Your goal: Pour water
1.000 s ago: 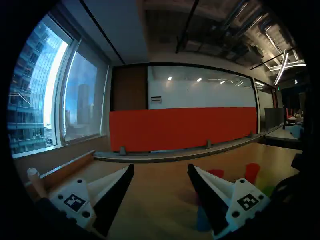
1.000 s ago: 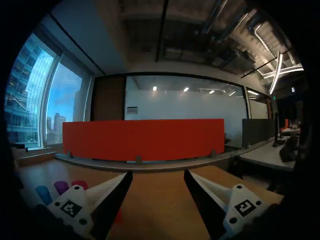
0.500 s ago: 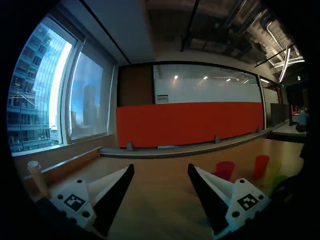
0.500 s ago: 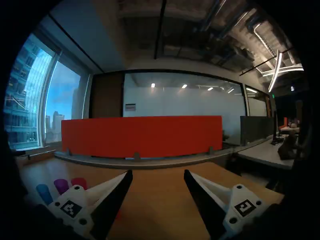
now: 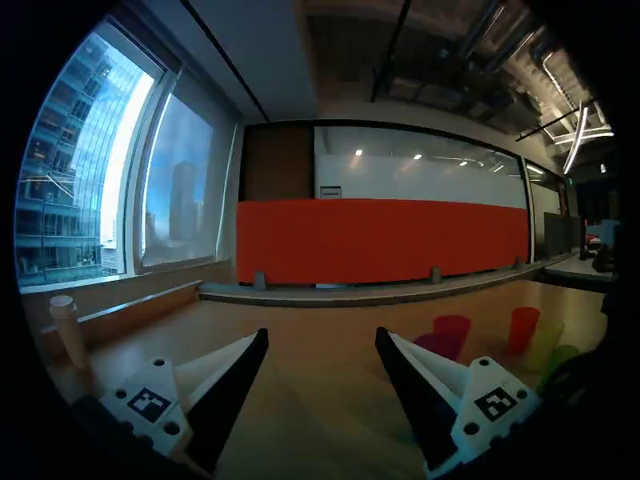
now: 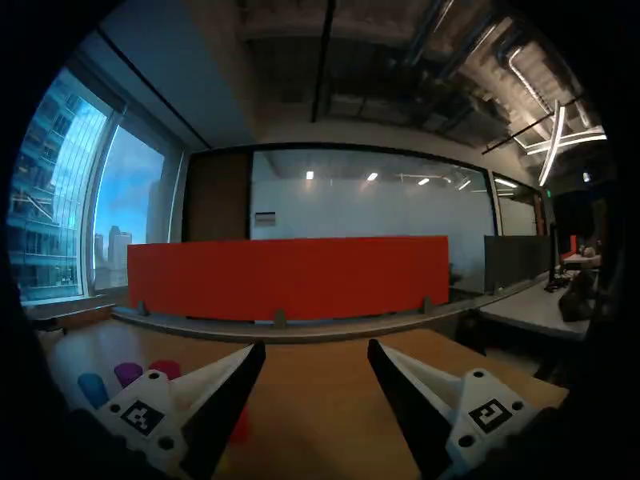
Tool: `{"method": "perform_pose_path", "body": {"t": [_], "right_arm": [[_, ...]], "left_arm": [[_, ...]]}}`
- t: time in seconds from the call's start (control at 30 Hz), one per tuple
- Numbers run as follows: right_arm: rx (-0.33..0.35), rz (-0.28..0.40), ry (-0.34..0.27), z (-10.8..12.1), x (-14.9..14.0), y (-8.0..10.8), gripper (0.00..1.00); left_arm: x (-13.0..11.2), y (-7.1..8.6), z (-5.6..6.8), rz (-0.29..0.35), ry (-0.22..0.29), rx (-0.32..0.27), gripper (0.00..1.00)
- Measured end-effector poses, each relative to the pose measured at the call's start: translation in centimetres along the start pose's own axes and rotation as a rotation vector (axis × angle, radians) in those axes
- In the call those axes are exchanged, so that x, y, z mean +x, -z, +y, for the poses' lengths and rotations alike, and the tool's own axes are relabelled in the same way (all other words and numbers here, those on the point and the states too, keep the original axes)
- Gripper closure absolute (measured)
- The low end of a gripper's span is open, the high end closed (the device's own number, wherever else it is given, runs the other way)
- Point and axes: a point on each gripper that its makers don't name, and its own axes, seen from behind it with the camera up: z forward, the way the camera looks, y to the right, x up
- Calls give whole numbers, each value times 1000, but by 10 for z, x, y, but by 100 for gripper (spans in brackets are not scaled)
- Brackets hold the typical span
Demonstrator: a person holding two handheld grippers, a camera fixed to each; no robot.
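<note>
Both grippers open and empty over the worktop.
The left gripper (image 5: 321,331) and right gripper (image 6: 316,345) have fingers spread wide, gripping nothing, above the wooden worktop (image 5: 320,392). In the left gripper view, cups (image 5: 452,328) stand grouped toward the right edge; a capped container (image 5: 68,330) stands upright near the left edge. In the right gripper view, the cups stand toward the left edge.
</note>
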Motion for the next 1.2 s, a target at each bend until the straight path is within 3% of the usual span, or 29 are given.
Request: {"method": "perform_pose_path", "body": {"t": [1.2], "right_arm": [[12,32,-18,-3,15,1,1]], "left_arm": [[-23,-2,4,-30,3,4,0]]}}
